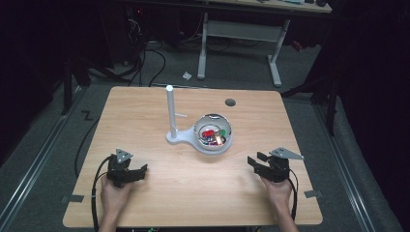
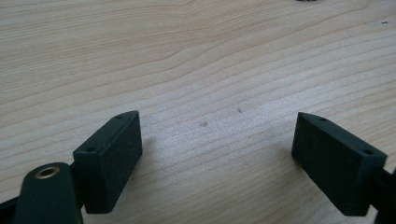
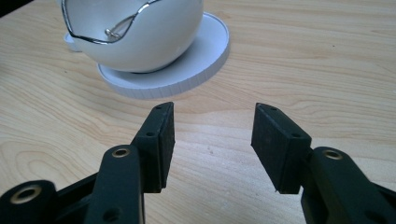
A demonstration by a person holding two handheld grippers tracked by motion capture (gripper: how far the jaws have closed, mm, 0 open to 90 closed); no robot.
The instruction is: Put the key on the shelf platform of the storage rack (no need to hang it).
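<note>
Wooden desk (image 1: 145, 111), person's hands come in over the near edge. Left gripper (image 1: 140, 173) sits low near the near-left corner, jaws spread wide with bare wood between them; nothing held. In the left gripper view its fingers (image 2: 112, 158) stand far apart over plain desktop.

Right gripper (image 1: 254, 162) is near the near-right corner, jaws apart, nothing between them, pointing toward the middle of the desk. In the right gripper view its fingers (image 3: 161, 140) are parted over bare wood, with the white bowl (image 3: 154, 32) ahead, well short of touching it.

White bowl (image 1: 199, 131) sits about mid-desk, slightly toward the right edge, on a round white base (image 3: 205, 60). It has a thin metal rim and holds small coloured pieces (image 1: 212, 136), red and green among them. A white upright post (image 1: 170, 108) rises from the same base just left of the bowl. A dark round hole (image 1: 230, 102) lies in the desktop nearer the far edge. Both grippers are well apart from the bowl.
</note>
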